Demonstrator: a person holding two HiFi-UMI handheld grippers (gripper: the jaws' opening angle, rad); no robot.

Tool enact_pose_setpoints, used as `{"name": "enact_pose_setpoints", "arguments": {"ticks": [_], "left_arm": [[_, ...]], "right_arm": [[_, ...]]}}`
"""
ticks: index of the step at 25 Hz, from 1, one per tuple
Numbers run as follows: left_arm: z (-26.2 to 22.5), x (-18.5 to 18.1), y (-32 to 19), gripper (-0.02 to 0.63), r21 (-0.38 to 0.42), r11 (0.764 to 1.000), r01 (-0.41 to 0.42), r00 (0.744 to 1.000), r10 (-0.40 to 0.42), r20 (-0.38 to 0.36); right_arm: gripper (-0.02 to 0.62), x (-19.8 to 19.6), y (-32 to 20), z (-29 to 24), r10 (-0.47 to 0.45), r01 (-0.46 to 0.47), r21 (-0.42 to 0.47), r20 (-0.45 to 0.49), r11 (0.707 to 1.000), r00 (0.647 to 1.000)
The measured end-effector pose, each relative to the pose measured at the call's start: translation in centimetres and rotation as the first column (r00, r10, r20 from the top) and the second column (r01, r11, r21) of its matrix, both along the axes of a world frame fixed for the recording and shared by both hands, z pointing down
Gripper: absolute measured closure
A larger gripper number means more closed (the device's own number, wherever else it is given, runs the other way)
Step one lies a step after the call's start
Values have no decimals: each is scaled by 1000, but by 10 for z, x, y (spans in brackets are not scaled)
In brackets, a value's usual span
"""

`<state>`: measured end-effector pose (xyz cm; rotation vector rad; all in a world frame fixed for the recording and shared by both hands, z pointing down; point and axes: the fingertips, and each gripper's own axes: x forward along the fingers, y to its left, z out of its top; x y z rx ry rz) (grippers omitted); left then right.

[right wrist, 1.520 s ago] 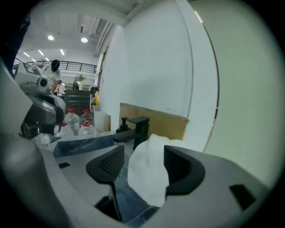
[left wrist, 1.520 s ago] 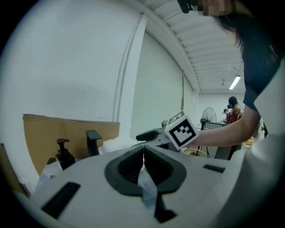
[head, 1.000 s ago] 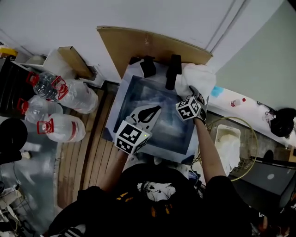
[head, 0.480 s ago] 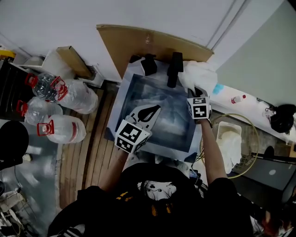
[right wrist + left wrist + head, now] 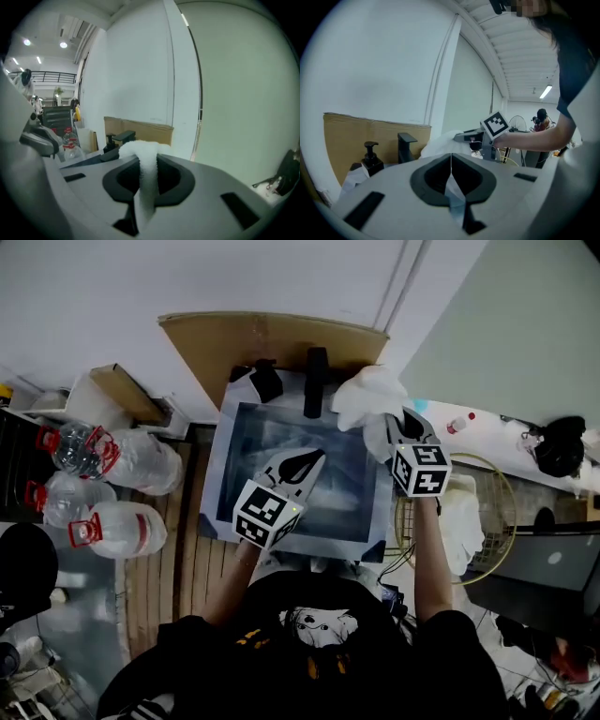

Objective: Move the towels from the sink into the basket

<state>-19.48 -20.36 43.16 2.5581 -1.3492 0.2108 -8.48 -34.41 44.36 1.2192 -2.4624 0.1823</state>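
A white towel (image 5: 368, 397) bunches over the back right corner of the steel sink (image 5: 218, 457). My right gripper (image 5: 401, 427) is shut on it; in the right gripper view a strip of the towel (image 5: 142, 152) runs pinched between the jaws of the right gripper (image 5: 148, 165). My left gripper (image 5: 298, 467) hovers over the sink basin, shut with nothing in it (image 5: 451, 160). The left gripper view shows the right gripper (image 5: 474, 137) holding the towel (image 5: 439, 143). A round wire basket (image 5: 507, 495) stands right of the sink, with another white towel (image 5: 464, 529) inside.
A black faucet (image 5: 316, 382) and a soap dispenser (image 5: 264, 381) stand at the sink's back edge, before a cardboard panel (image 5: 272, 341). Large water bottles (image 5: 112, 460) lie on the floor at the left. A white counter with a small bottle (image 5: 457, 425) runs behind the basket.
My right gripper's jaws shut on the white towel at the sink's back right corner and drew back to the right with it. The left gripper stayed over the basin.
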Motion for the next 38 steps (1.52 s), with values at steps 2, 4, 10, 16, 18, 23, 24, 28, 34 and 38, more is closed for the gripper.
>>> {"name": "enact_pose_setpoints", "arguments": {"ticks": [2, 4, 10, 16, 18, 23, 24, 28, 34, 38], "left_arm": [[-5, 14, -4, 598, 12, 1000, -29, 1000, 29, 0], [-7, 29, -7, 598, 17, 998, -55, 998, 55, 1], [-16, 87, -12, 598, 33, 988, -151, 989, 151, 7], [-26, 158, -10, 598, 56, 968, -246, 969, 246, 8], [-27, 182, -9, 598, 58, 960, -274, 962, 274, 11], [-30, 243, -5, 598, 60, 938, -340, 940, 340, 13], [-30, 255, -4, 598, 61, 934, -352, 936, 352, 16], [-30, 298, -3, 598, 63, 921, -386, 923, 385, 24], [-29, 357, -5, 598, 58, 906, -420, 908, 419, 23], [-24, 390, -4, 598, 46, 892, -449, 894, 448, 25]], "right_arm": [[554, 16, 6, -16, 17, -18, 13, 44, 1000, 999], [554, 32, 11, -32, 35, -37, 31, 84, 999, 996], [555, 96, 23, -79, 109, -127, 105, 162, 986, 981], [555, 184, 37, -117, 205, -241, 165, 206, 956, 957], [555, 215, 42, -121, 240, -277, 173, 206, 945, 949], [555, 292, 54, -120, 324, -361, 170, 209, 917, 922], [555, 306, 56, -121, 339, -377, 173, 213, 910, 917], [555, 364, 66, -126, 395, -439, 184, 230, 880, 889], [555, 439, 73, -136, 443, -492, 200, 244, 847, 863], [555, 469, 71, -109, 467, -498, 159, 197, 852, 862]]}}
